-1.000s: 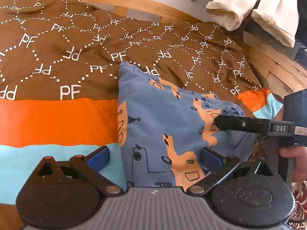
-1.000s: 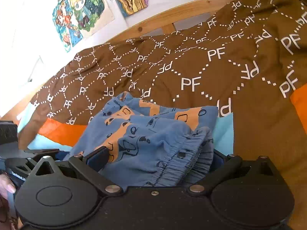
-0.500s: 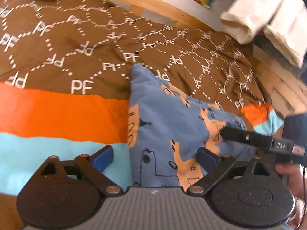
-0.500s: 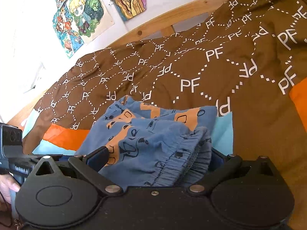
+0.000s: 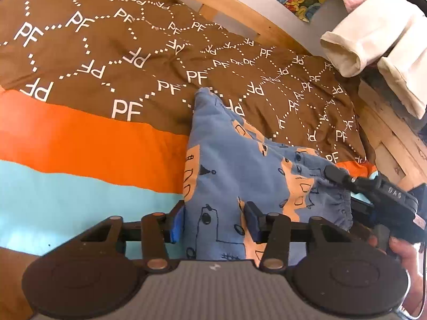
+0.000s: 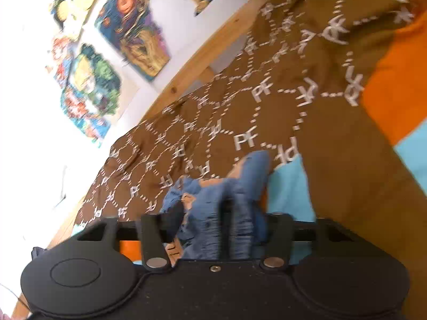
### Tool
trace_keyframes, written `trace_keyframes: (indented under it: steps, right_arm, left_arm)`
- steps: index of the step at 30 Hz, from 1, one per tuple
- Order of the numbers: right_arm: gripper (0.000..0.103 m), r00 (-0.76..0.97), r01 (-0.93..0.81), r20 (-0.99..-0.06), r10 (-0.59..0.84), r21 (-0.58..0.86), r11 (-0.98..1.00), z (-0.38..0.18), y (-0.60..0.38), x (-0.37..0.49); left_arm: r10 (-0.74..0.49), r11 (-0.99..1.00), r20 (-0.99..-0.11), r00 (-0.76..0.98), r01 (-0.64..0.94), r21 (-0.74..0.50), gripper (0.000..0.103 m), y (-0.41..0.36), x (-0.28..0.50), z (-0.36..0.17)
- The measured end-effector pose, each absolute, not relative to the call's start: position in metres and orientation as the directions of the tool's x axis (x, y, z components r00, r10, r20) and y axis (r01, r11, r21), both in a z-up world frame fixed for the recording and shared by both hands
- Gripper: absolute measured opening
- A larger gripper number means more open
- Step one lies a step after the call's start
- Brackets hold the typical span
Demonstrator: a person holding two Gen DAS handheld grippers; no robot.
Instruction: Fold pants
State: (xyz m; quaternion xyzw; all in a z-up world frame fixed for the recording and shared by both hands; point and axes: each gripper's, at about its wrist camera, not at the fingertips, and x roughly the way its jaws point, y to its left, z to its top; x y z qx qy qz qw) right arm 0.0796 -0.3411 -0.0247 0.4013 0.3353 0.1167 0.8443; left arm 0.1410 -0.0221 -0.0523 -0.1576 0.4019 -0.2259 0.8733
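Right now your left gripper point(image 5: 214, 222) is closing, its blue pads point(image 5: 178, 222) on either side of the near edge of the pants point(image 5: 240, 160), and the fabric sits squarely between them; the pads look to be touching the cloth at both sides, though how firmly they pinch it you cannot tell from this angle. Those pants are blue with tan cartoon prints and lie bunched on the bedspread point(image 5: 80, 138), a brown cover with white "PF" lettering and orange and light-blue bands, one corner of the pants pointing away towards the wooden bed frame point(image 5: 234, 2). Over on the right of the left wrist view your right gripper point(image 5: 335, 174) reaches in from the side at the gathered waistband, a hand point(image 5: 405, 250) behind it. From the right wrist view, which is blurred and tilted, that gripper point(image 6: 221, 224) is closing too, with a thick fold of blue waistband fabric point(image 6: 226, 213) packed between its fingers and filling the gap. Behind, colourful pictures point(image 6: 112, 53) hang on the wall, and pale folded cloths point(image 5: 373, 42) hang at the far right above the bed.
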Motion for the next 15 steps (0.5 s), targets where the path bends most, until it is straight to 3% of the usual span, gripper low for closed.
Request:
trace_keyframes:
  steps: [5,6,12,15]
  right_arm:
    - [0.028,0.751,0.078,-0.537,0.385,0.65,0.756,-0.003,-0.324,0.076]
    - [0.028,0.75,0.066,-0.555,0.361,0.606,0.793,0.003,-0.316,0.077]
    - [0.025,0.743,-0.112,-0.645,0.177,0.14,0.984,0.042,-0.25,0.075]
    - [0.024,0.757,-0.169,-0.638,0.141,0.017,0.985,0.052,-0.232,0.072]
  left_arm:
    - [-0.525,0.844,-0.63,0.572,0.258,-0.47,0.036,-0.02,0.142,-0.05]
    - [-0.529,0.843,-0.628,0.572,0.271,-0.464,0.028,-0.021,0.141,-0.048]
    - [-0.514,0.856,-0.612,0.602,0.309,-0.415,0.02,-0.027,0.131,-0.033]
    - [-0.526,0.845,-0.589,0.613,0.303,-0.44,0.019,-0.023,0.127,-0.025]
